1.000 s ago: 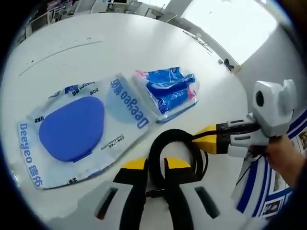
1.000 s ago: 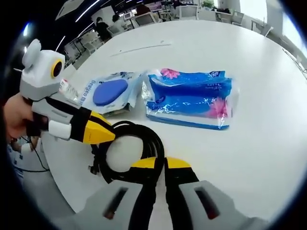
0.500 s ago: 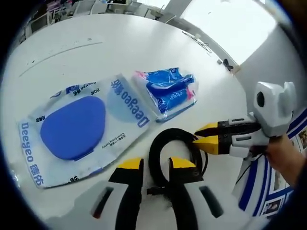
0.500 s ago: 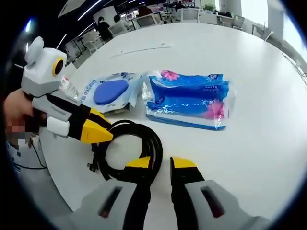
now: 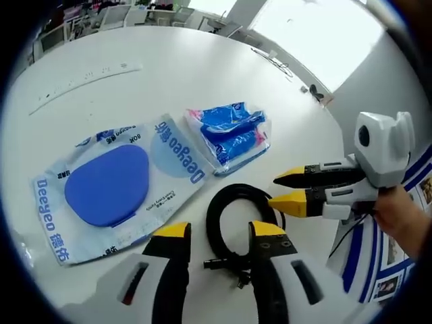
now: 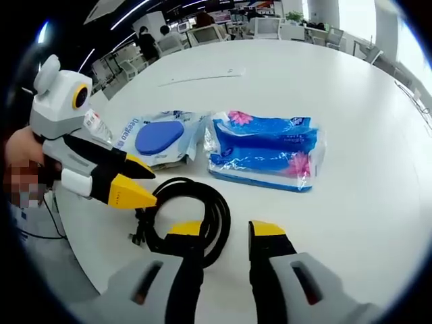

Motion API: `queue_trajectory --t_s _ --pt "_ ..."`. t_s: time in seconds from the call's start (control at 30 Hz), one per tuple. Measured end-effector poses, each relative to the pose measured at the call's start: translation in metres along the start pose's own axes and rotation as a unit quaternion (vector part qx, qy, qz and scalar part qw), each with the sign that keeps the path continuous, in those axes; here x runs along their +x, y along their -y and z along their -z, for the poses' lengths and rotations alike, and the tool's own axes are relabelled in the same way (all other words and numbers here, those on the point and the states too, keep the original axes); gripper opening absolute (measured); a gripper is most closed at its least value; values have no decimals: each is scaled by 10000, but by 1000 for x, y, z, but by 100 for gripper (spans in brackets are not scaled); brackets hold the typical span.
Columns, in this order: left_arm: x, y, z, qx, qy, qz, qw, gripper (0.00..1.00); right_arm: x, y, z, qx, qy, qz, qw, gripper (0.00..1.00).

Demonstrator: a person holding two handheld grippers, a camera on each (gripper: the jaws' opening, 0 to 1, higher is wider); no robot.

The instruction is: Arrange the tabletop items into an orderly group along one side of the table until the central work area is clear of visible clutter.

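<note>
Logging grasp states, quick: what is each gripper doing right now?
Left gripper: open, holding nothing, jaws either side of the cable.
Right gripper: open, holding nothing.

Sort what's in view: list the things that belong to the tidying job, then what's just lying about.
Job items:
coiled black cable
wet wipes pack
blue tissue pack

Lying about:
long thin strip far across the table
small dark object near the far table edge

Both grippers' jaws now off coiled cable (image 5: 239, 216).
</note>
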State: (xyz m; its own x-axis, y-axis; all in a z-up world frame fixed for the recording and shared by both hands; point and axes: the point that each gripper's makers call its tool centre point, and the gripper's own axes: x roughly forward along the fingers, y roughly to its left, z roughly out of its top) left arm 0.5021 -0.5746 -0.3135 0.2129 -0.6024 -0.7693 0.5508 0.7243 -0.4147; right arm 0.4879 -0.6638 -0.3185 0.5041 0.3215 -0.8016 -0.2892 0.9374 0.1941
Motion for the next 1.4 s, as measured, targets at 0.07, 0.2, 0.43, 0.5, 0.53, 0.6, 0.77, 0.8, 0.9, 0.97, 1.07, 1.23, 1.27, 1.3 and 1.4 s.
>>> queue_trajectory --t_s 0.07,0.2,0.43,0.5,0.53,0.6,0.77,0.8,0.9,0.97,1.07,1.23,1.27,1.3,1.4 --pt "-3 -1 -1 16 23 -6 10000 35 -2 -1 -1 -19 13 4 10000 26" --pt "-9 1 -2 65 57 21 10000 39 -6 -4 -4 -88 49 9 9999 29" --pt "-22 2 -4 203 144 38 9997 45 -12 -12 -14 -187 165 -33 9997 32" --pt "-26 2 -5 246 192 20 9995 46 -14 -15 -17 -216 192 -46 9996 34" --pt "-29 2 -6 247 203 38 9995 47 -16 -17 -21 -233 245 -61 9994 34" --pt "-34 3 -8 266 263 36 9993 49 -19 -21 -24 -273 274 -79 9992 36" --pt "-48 3 -13 352 403 48 9986 56 -23 -28 -34 -429 365 -120 9983 39" --pt "-51 3 -13 352 418 48 9985 56 -24 -30 -36 -462 403 -139 9980 40" --pt "-59 5 -17 389 540 79 9977 60 -27 -35 -41 -526 443 -180 9975 43" --pt "-64 4 -17 455 564 76 9973 63 -29 -38 -43 -581 438 -198 9972 46" --pt "-70 6 -16 513 586 116 9969 67 -32 -44 -47 -663 482 -252 9963 47" --pt "-83 8 -14 618 689 221 9955 72 -38 -54 -53 -817 551 -360 9945 48" --pt "-86 8 -13 674 709 236 9949 73 -39 -57 -56 -861 624 -446 9933 49" --pt "-89 8 -12 691 714 246 9947 75 -40 -59 -57 -860 649 -486 9930 50" --pt "-99 8 -10 703 823 321 9936 79 -42 -68 -60 -971 673 -633 9910 52"
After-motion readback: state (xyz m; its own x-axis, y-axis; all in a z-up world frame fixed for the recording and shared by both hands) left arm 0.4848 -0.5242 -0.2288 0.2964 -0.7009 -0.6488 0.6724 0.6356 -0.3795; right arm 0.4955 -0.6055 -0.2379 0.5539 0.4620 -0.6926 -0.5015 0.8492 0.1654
